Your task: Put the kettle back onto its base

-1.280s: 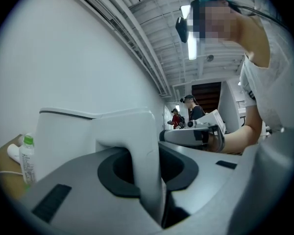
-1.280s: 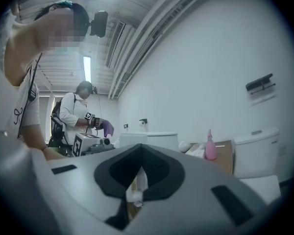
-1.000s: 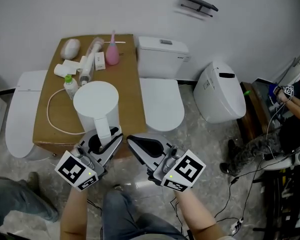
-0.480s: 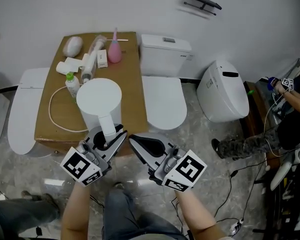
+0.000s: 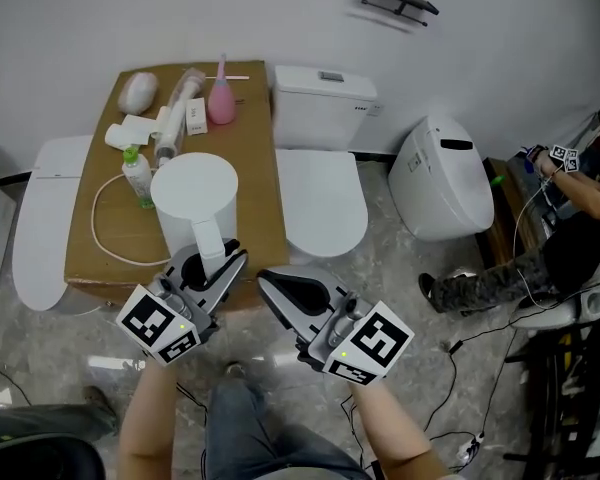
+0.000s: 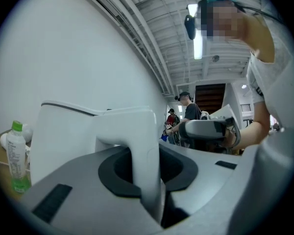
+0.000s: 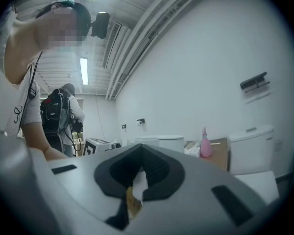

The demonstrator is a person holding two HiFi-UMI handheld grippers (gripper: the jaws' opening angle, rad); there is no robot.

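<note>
A white kettle [image 5: 193, 200] stands upright on the brown box top [image 5: 260, 168], its handle [image 5: 209, 246] facing me. A white cord [image 5: 98, 230] loops out from its foot; whatever lies under the kettle is hidden. My left gripper [image 5: 210, 265] points level at the kettle, and its jaws have just been closing with the handle [image 6: 148, 146] between them, pads against both sides. In the left gripper view the kettle body [image 6: 78, 131] fills the left side. My right gripper [image 5: 267, 282] hovers off the box's front edge, shut on nothing, as the right gripper [image 7: 135, 187] view confirms.
A green-capped bottle [image 5: 137, 176], a pink spray bottle [image 5: 220, 103] and several tubes and packets crowd the back of the box. A white toilet [image 5: 322, 183] stands right of it, a lid [image 5: 38, 218] at left, another toilet [image 5: 442, 180] farther right. A person [image 5: 570, 228] sits at the right edge.
The left jaws have drawn in onto the kettle handle. The kettle and the right gripper have stayed in place. The person at the right has shifted their legs.
</note>
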